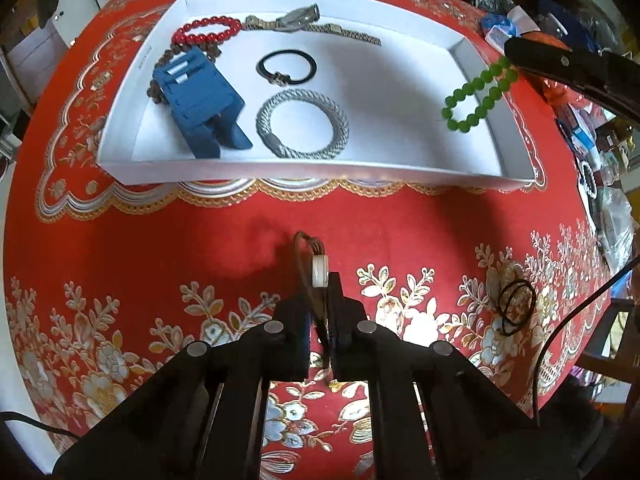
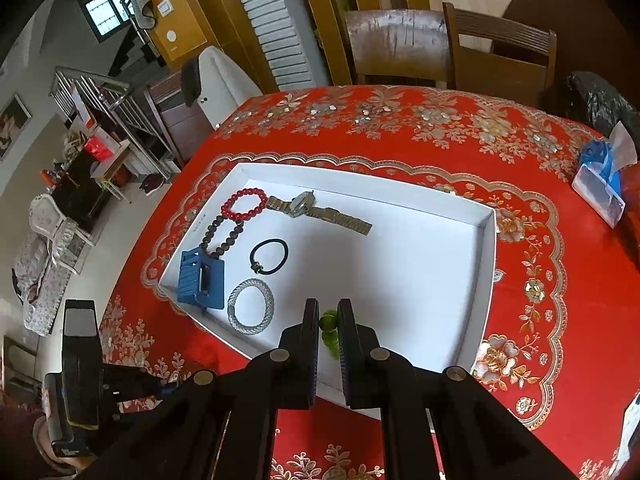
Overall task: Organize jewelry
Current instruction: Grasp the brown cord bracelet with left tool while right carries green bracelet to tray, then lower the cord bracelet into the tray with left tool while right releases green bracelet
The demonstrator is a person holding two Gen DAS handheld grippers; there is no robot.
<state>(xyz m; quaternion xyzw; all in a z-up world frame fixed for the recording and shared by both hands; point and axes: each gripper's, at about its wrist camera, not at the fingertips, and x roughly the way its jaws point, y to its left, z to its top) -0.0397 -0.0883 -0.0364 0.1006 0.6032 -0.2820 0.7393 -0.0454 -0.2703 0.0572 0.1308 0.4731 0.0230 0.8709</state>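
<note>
Red tablecloth (image 1: 224, 248) with gold and silver floral embroidery covers the table; wooden chairs (image 2: 452, 48) stand behind it in the right wrist view. On the cloth rests a shallow white tray (image 1: 304, 170), open-topped with low walls.

Tray contents: a red bead bracelet (image 1: 207, 30) at the far left corner, touching a dark bead bracelet (image 2: 222, 236); a metal-band wristwatch (image 1: 308, 24) along the far wall; a black elastic hair tie (image 1: 286, 66) with a small metal clasp near the centre; a grey twisted-cord bracelet (image 1: 302, 124) just in front of it; a blue plastic hair claw clip (image 1: 200, 104) at the left, lying over part of the dark beads.

Right gripper (image 2: 329, 314): jaws pressed together on a green bead bracelet (image 1: 478, 94), translucent round beads in a loop, which hangs above the right part of the tray.

Left gripper (image 1: 322, 280): low over the cloth in front of the tray, jaws nearly together, clamped on a brown cord bracelet (image 1: 306, 248) with a white disc-shaped bead at the fingertips.

A thin black hair tie (image 1: 516, 306) lies on the cloth to the right.
</note>
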